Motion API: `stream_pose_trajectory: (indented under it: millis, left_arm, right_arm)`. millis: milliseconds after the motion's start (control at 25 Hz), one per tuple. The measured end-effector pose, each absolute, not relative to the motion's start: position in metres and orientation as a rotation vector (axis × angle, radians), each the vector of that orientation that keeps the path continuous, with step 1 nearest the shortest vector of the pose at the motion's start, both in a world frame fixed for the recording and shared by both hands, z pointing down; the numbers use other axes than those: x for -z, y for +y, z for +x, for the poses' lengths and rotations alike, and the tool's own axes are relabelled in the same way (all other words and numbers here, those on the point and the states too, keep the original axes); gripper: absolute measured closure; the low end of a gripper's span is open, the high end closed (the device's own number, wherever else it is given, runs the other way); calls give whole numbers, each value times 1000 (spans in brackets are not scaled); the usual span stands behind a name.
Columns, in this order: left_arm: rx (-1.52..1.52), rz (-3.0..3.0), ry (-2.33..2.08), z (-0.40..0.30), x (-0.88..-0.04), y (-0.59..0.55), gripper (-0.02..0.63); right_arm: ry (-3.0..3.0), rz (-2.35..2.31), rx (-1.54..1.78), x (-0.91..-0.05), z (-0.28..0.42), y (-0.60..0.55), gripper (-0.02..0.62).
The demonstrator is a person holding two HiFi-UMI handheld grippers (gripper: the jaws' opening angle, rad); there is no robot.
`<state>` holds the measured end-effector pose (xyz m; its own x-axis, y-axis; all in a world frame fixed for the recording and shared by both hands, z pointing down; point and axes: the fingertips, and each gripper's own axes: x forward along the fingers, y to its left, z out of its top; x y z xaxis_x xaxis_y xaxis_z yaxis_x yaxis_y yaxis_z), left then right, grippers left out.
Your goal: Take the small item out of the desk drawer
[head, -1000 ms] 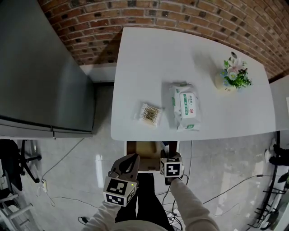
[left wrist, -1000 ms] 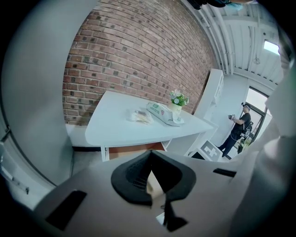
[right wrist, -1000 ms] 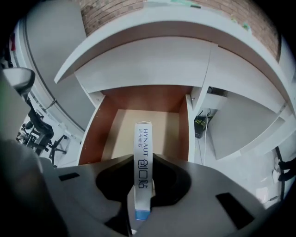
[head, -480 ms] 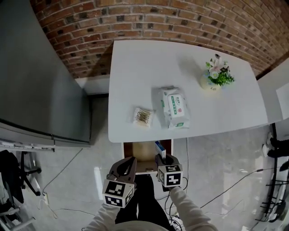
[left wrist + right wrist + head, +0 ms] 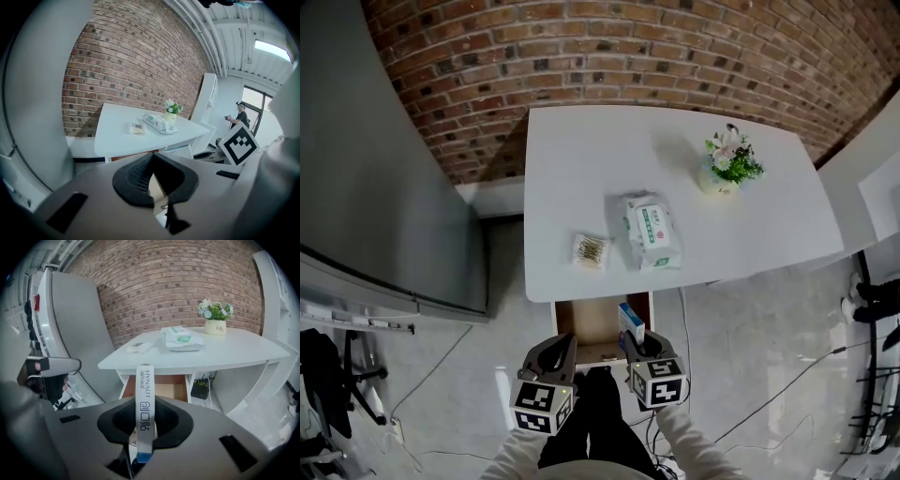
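Note:
An open wooden drawer sticks out from under the white table. My right gripper is shut on a small white box with a blue end, held up over the drawer's front right corner. In the right gripper view the box stands on edge between the pads of that gripper, with the drawer beyond it. My left gripper hovers at the drawer's front left. Its jaws look closed with nothing in them, and the left gripper view shows only a thin gap at the gripper.
On the table lie a pack of wet wipes, a small bag of cotton swabs and a flower pot. A tall grey cabinet stands to the left, a white unit to the right. Cables trail on the floor.
The right gripper has come up and back from the drawer with the white and blue box now showing in its jaws. The left gripper stays at the drawer front.

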<state>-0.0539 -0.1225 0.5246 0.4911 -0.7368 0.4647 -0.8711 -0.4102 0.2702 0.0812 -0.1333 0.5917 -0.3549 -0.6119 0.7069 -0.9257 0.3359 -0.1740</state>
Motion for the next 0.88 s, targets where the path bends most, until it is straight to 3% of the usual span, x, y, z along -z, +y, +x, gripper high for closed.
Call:
stream_pose_trajectory:
  millis: [880]
  left_arm:
    - [-345,2361,-1314,-57,-485,-116,589]
  right_arm:
    - [-2256,1522,-727,-491,77,-105,502]
